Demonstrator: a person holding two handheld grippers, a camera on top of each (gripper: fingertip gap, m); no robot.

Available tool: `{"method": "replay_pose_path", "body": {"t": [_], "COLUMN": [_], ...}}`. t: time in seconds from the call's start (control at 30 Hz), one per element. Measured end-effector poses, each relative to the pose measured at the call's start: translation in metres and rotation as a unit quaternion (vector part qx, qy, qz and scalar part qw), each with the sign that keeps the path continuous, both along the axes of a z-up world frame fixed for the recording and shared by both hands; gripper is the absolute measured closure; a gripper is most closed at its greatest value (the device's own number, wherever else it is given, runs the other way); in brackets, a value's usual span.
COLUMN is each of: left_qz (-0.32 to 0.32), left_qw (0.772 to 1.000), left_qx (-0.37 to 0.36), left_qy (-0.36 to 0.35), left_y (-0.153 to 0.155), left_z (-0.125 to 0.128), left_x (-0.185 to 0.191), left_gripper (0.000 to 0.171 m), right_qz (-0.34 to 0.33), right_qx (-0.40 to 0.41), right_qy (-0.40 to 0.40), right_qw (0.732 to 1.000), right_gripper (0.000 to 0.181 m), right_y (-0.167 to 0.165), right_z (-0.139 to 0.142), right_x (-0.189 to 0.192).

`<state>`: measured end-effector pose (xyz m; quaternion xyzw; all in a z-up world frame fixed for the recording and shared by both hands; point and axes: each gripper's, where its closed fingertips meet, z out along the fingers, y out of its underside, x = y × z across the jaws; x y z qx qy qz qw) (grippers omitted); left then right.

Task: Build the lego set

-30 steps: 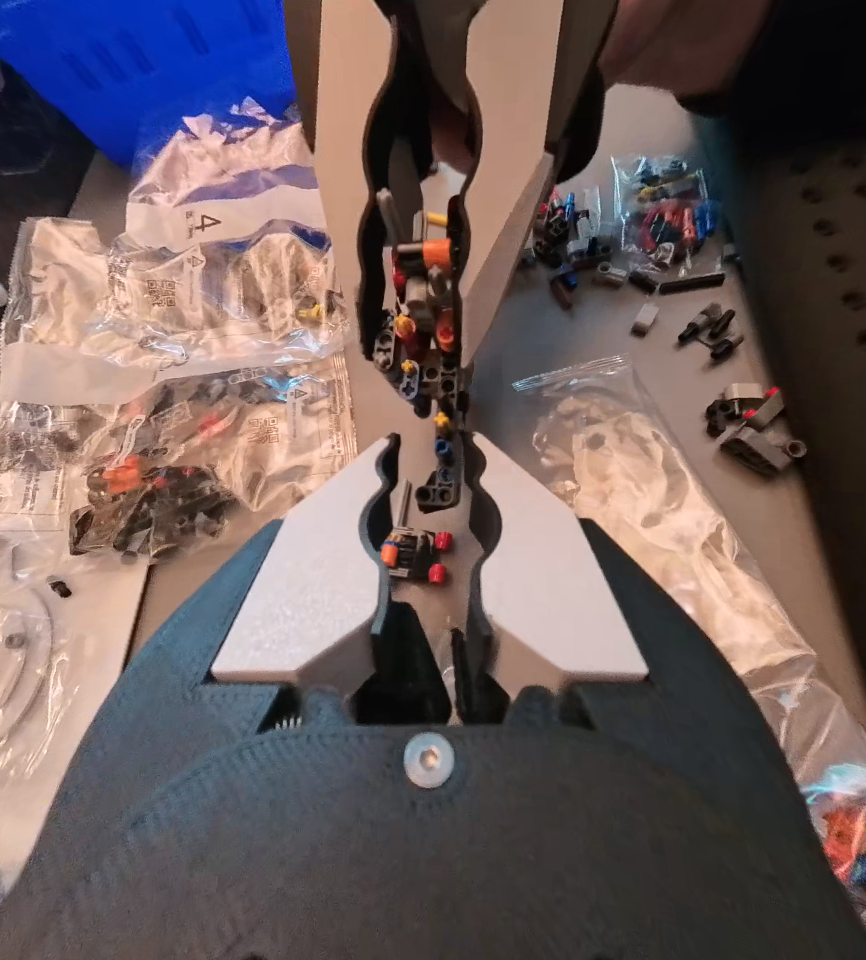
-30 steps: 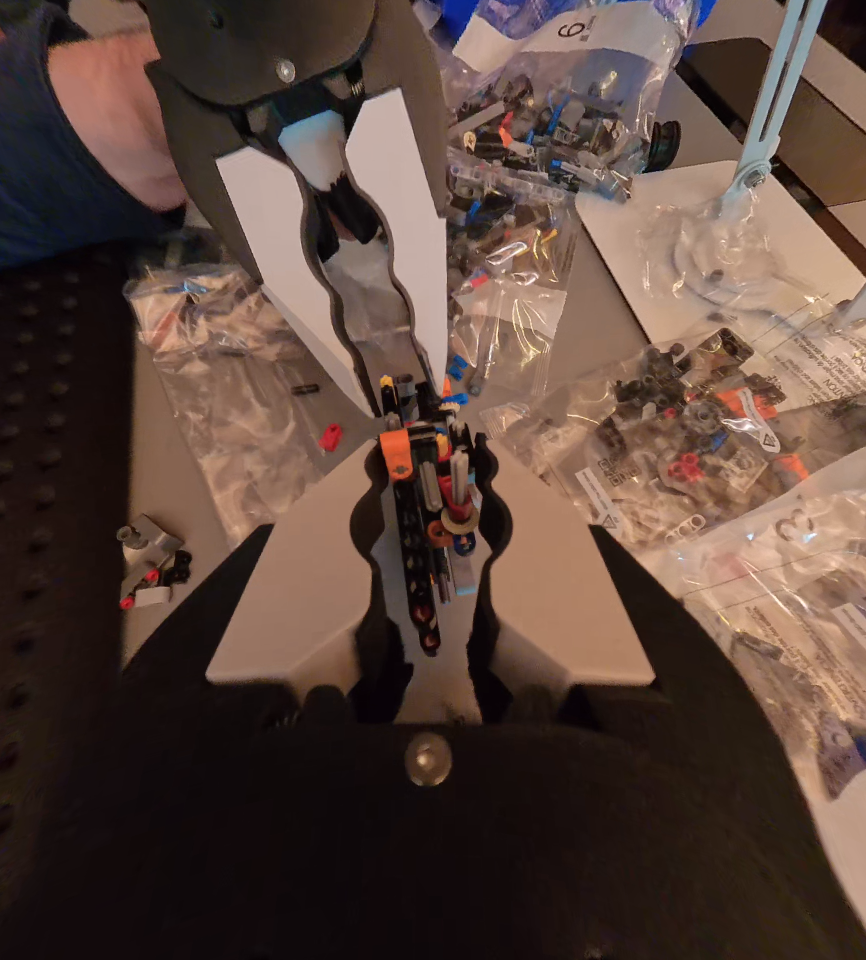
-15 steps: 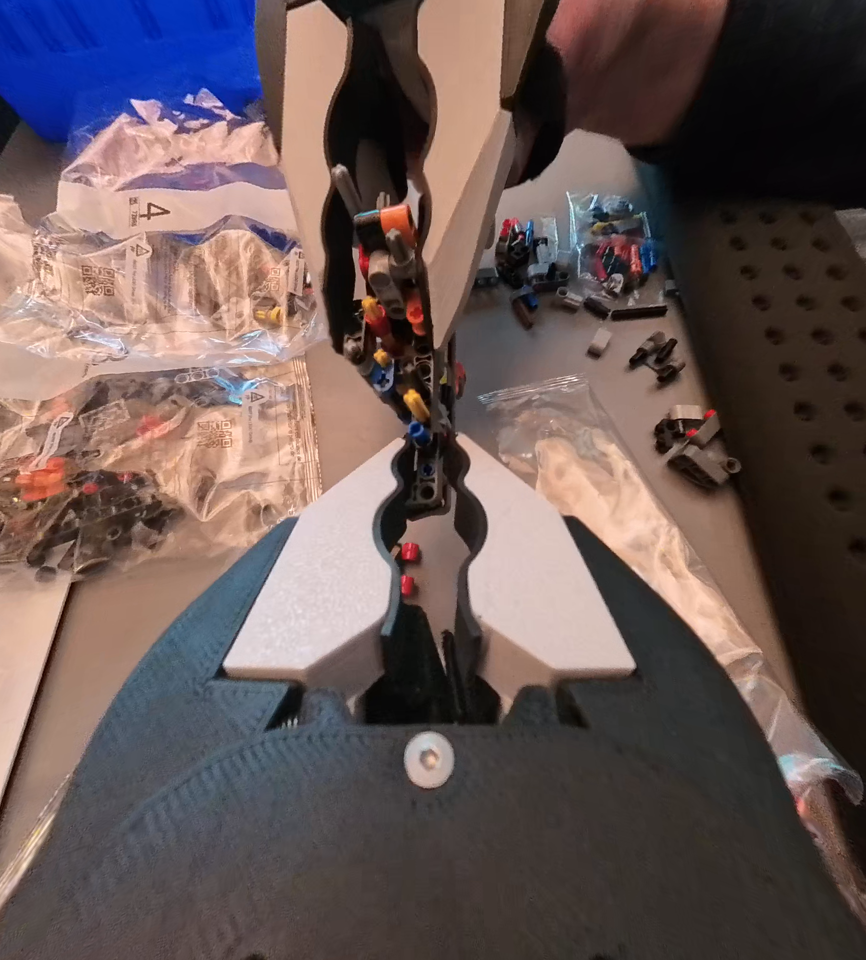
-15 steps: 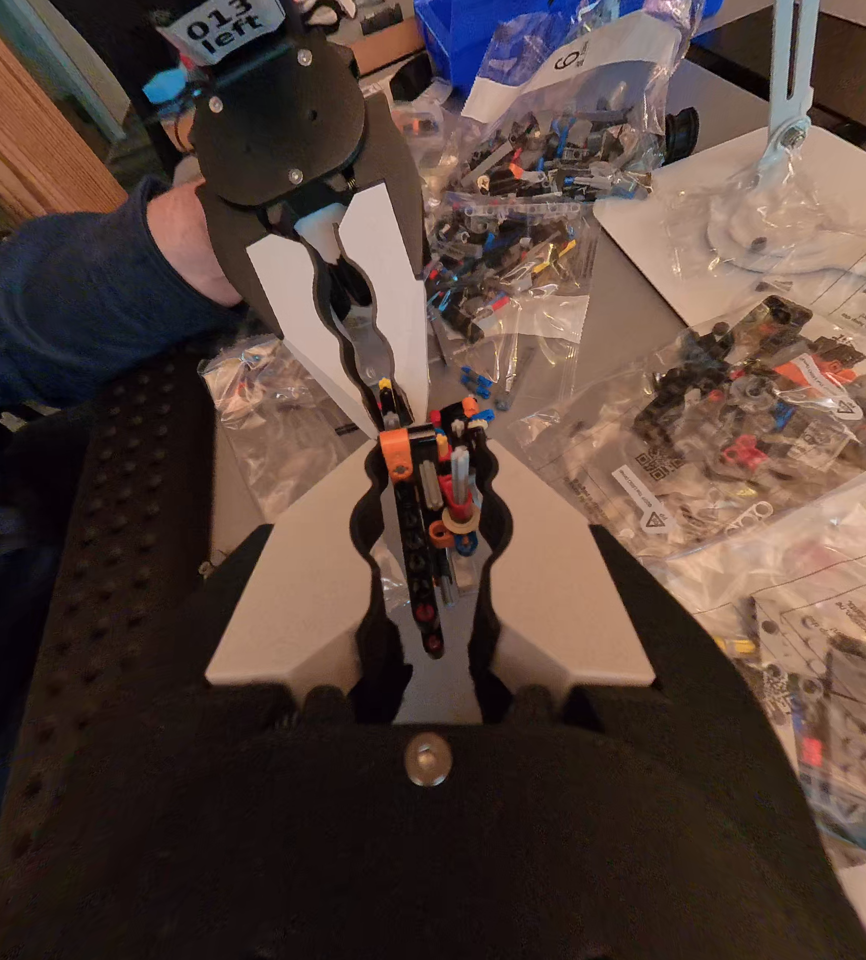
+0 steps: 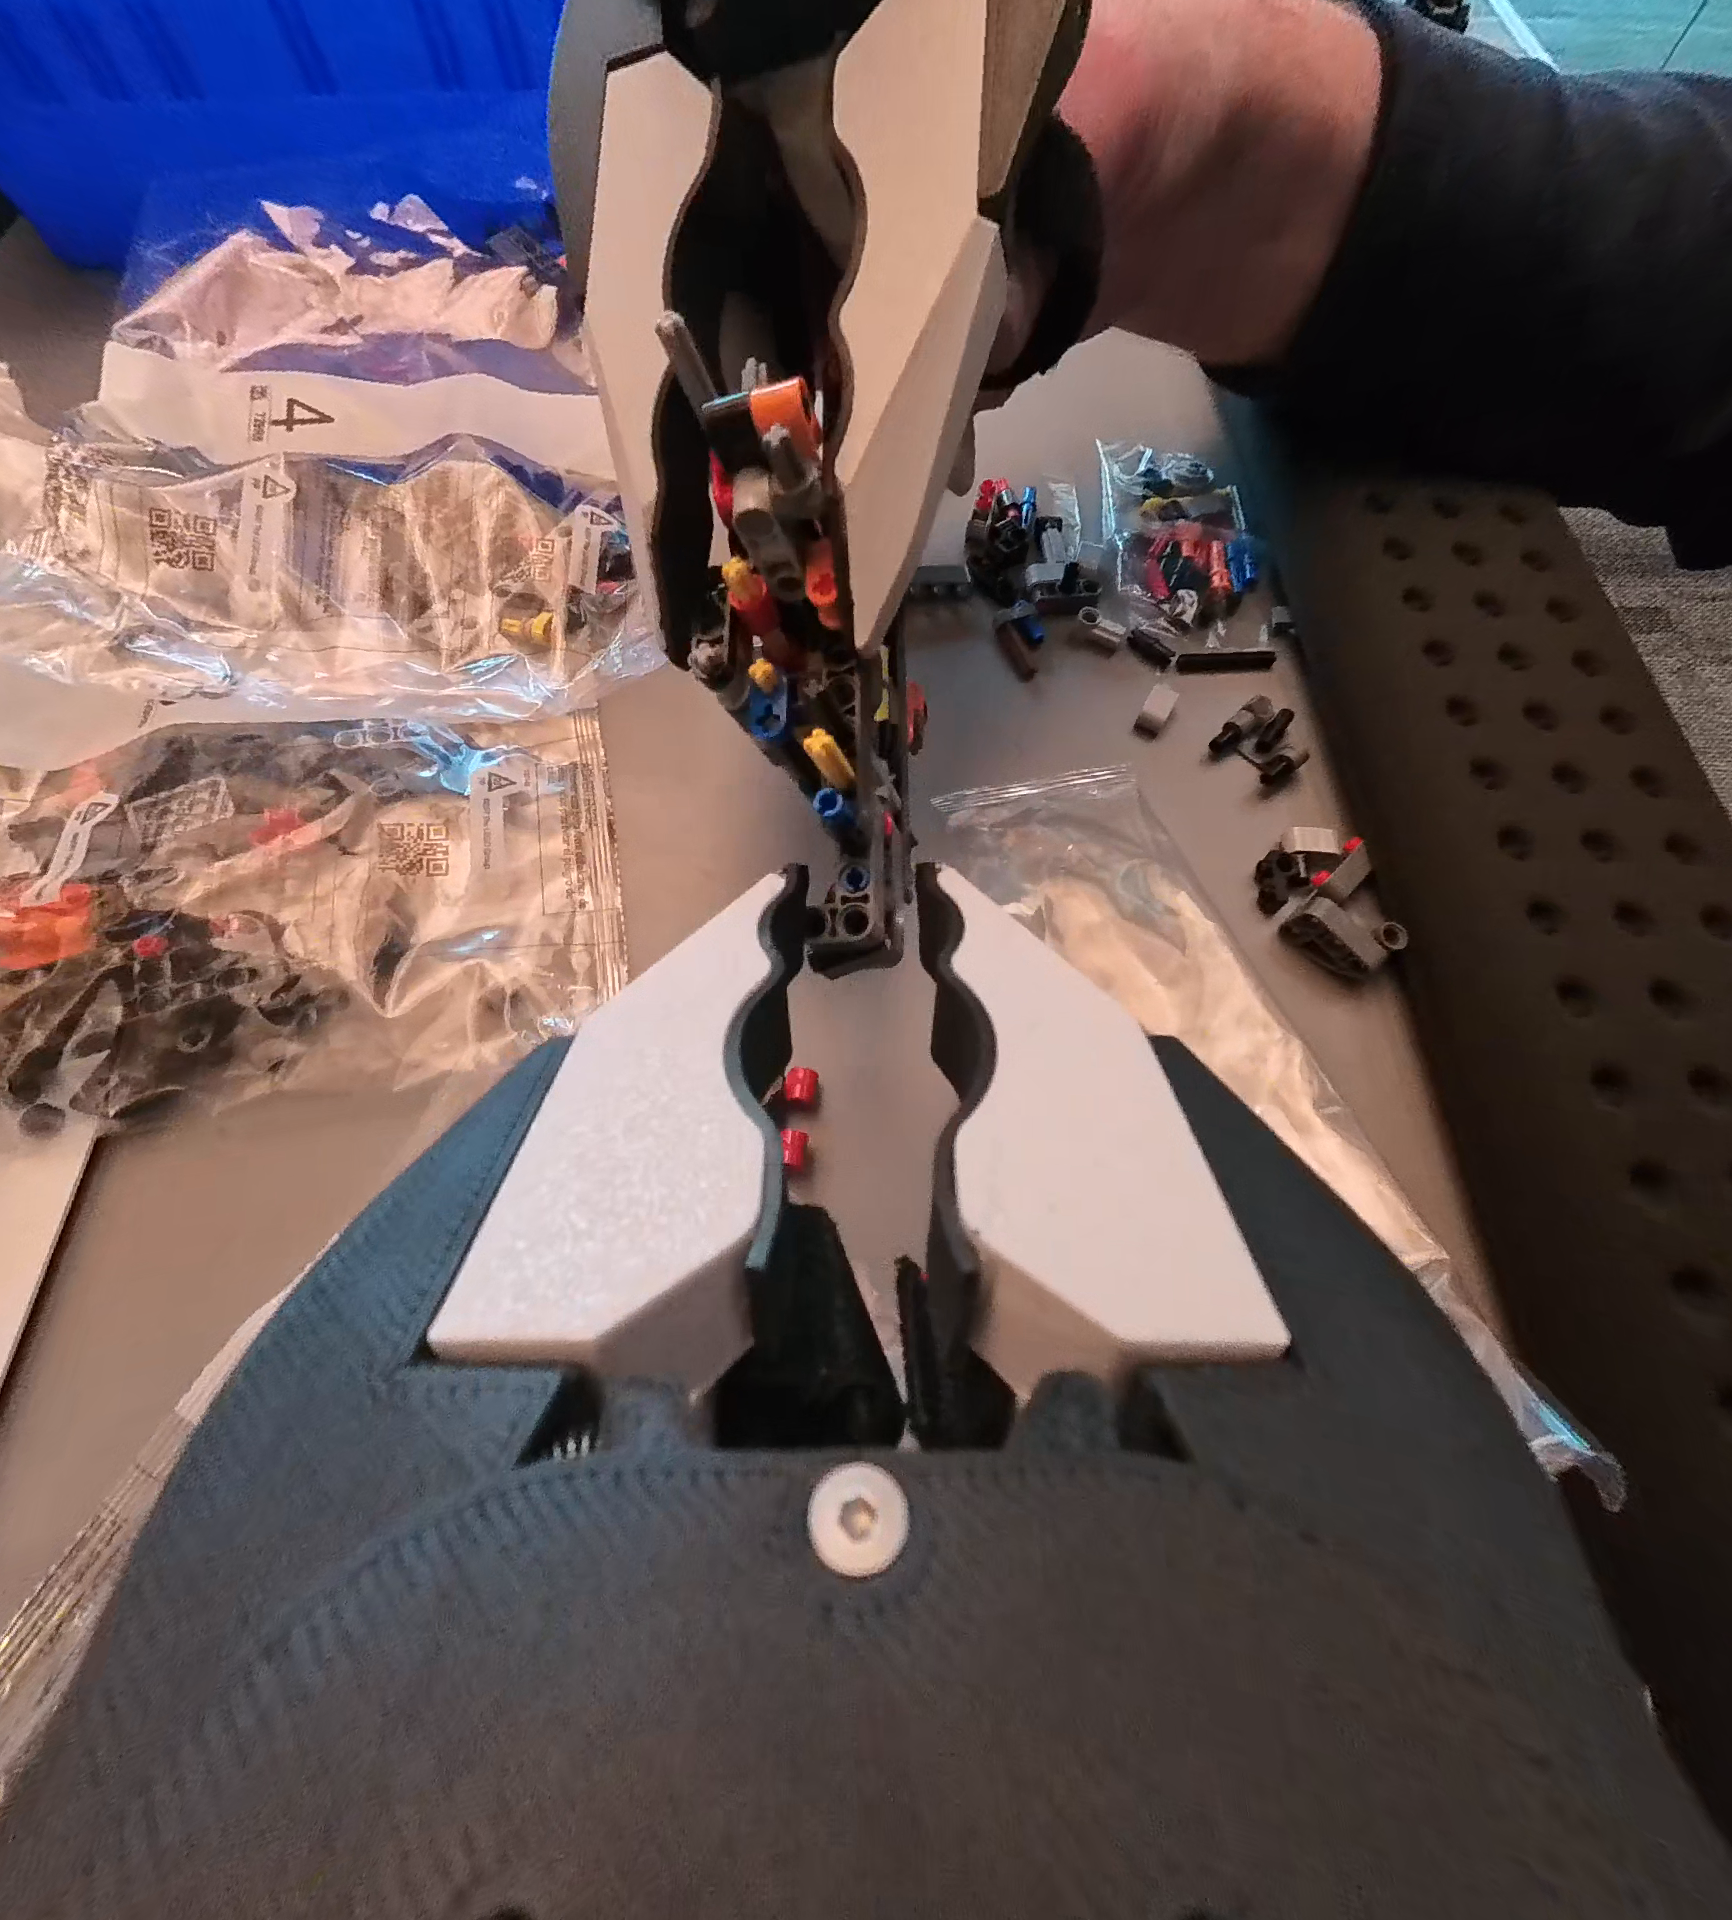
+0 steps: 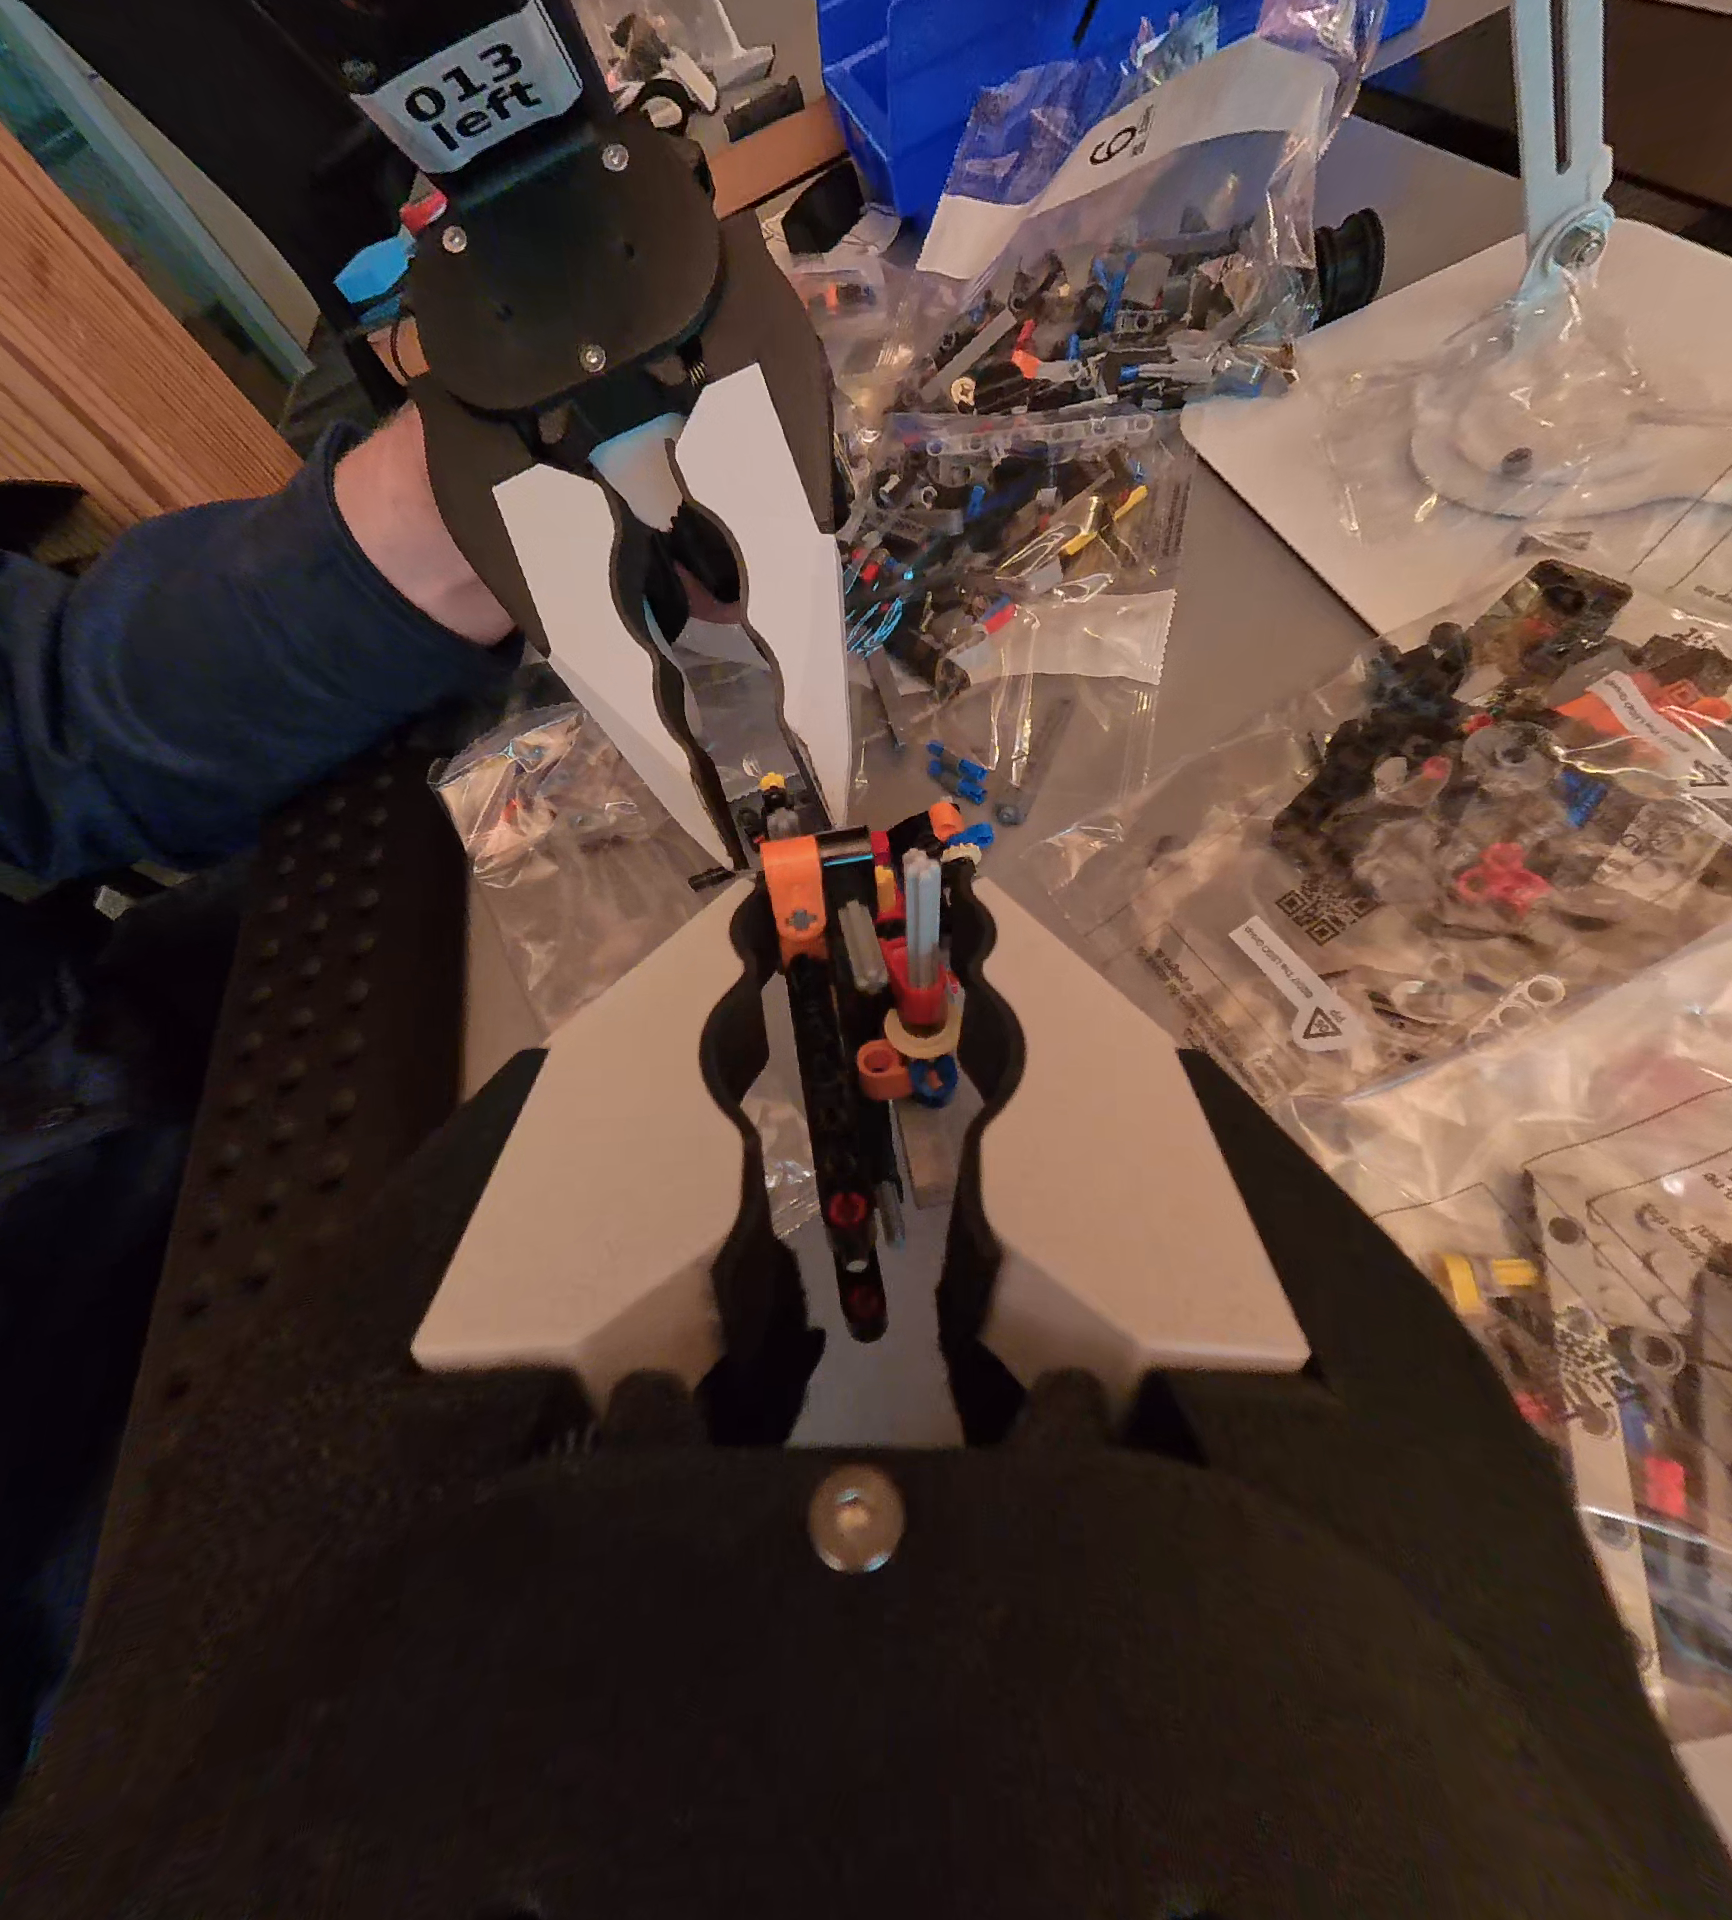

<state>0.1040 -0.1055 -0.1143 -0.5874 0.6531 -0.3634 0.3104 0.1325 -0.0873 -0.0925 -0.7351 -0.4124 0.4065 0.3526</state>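
A long lego assembly (image 5: pixel 846 748) of black beams with orange, red, yellow and blue pins hangs in the air between both grippers. My right gripper (image 6: pixel 862 883) is shut on its thick end, where an orange connector (image 6: pixel 794 883) sticks out at the fingertips. It also shows from above in the left wrist view (image 5: pixel 774 639). My left gripper (image 5: pixel 862 883) is shut on the assembly's thin black end. It also shows in the right wrist view (image 6: pixel 784 836), pointing down at the assembly. Two small red pins (image 5: pixel 800 1086) lie on the table below the left fingers.
Sealed bags of parts (image 5: pixel 270 540) (image 6: pixel 1516 779) cover the table's left and far side. Loose pieces (image 5: pixel 1101 582), a small grey-black sub-build (image 5: pixel 1329 904) and a clear bag (image 5: pixel 1101 935) lie on the table. A perforated black mat (image 5: pixel 1620 831) runs alongside. A blue bin (image 5: pixel 218 94) stands behind. Tip to tip, the grippers are about 5 cm apart.
Both grippers have risen from the table together with the assembly. Its thin end now sits deeper between the left fingertips. The small build below the left gripper is out of view.
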Motion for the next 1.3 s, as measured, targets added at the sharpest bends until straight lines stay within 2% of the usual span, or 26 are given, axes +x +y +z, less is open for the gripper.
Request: {"method": "replay_pose_path", "body": {"t": [0.2,0.3,0.5,0.6,0.73,0.87,1.0,1.07,1.17,1.3], "left_qz": [0.008,0.025,0.007,-0.002,0.001,0.005,0.008,0.008,0.007,0.007], "left_qw": [1.000,1.000,1.000,1.000,1.000,1.000,1.000,1.000,1.000,1.000], "left_qx": [0.004,0.012,-0.013,-0.014,-0.003,0.000,0.002,0.002,0.003,0.004], "left_qy": [0.002,0.012,0.008,0.001,0.005,0.002,0.002,0.003,0.001,0.001], "left_y": [0.003,0.011,0.004,0.001,0.003,0.004,0.005,0.005,0.004,0.004], "left_z": [0.000,-0.003,-0.008,-0.006,-0.007,-0.004,-0.003,-0.003,-0.003,-0.003], "left_x": [-0.001,-0.005,0.002,0.004,0.003,0.002,0.002,0.002,0.003,0.003], "left_gripper": [0.149,0.142,0.141,0.153,0.154,0.156,0.156,0.156,0.156,0.156], "right_qz": [-0.001,-0.008,-0.002,0.003,-0.001,-0.022,-0.058,-0.041,0.007,0.031], "right_qx": [0.003,0.008,0.011,0.010,0.021,0.058,0.144,0.179,0.191,0.212], "right_qy": [-0.002,0.008,0.011,0.012,0.007,0.009,0.019,0.020,-0.015,-0.101], "right_qw": [1.000,1.000,1.000,1.000,1.000,0.998,0.988,0.983,0.981,0.971], "right_gripper": [0.150,0.150,0.150,0.150,0.149,0.143,0.138,0.141,0.149,0.155], "right_y": [0.000,0.002,0.000,-0.001,0.000,0.005,0.012,0.004,-0.010,-0.014], "right_z": [0.000,0.005,0.007,0.007,0.006,0.016,0.041,0.049,0.038,0.011], "right_x": [0.001,0.004,0.002,0.000,0.000,0.004,0.013,0.009,-0.005,-0.014]}}
